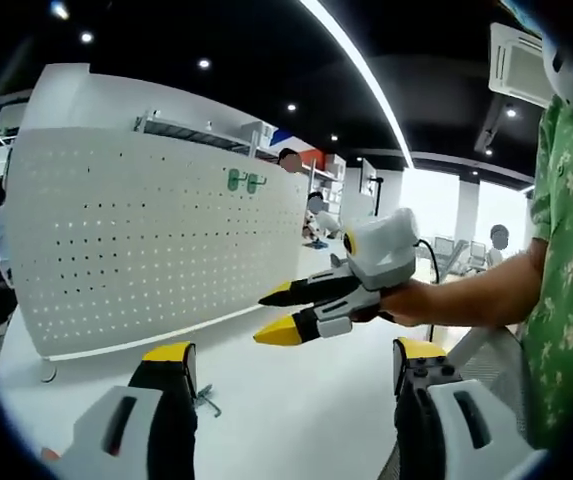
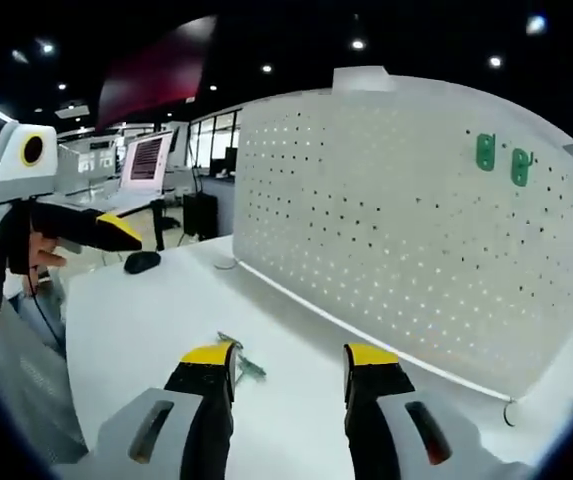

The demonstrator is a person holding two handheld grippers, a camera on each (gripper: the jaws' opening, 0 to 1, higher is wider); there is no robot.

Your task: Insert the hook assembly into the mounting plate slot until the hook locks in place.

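A white pegboard plate [image 1: 156,240] stands upright along the back of the white table [image 1: 296,420]. Two green hooks [image 1: 244,181] hang near its top. A small metal hook piece [image 1: 206,400] lies flat on the table beside my left gripper's left jaw. My left gripper [image 1: 295,350] is open with nothing in it. My right gripper [image 1: 278,312], held in a hand, hovers open above the table ahead of it. In the right gripper view, the right gripper [image 2: 291,354] is open, the metal hook [image 2: 238,358] lies by its left jaw, and the pegboard [image 2: 406,230] with green hooks [image 2: 501,158] rises behind. The left gripper [image 2: 51,265] is at far left.
A dark mouse [image 2: 142,262] and a monitor [image 2: 146,160] sit at the table's far end. A person's arm in a green patterned sleeve [image 1: 566,250] fills the right side. Other people stand behind the pegboard [image 1: 291,160].
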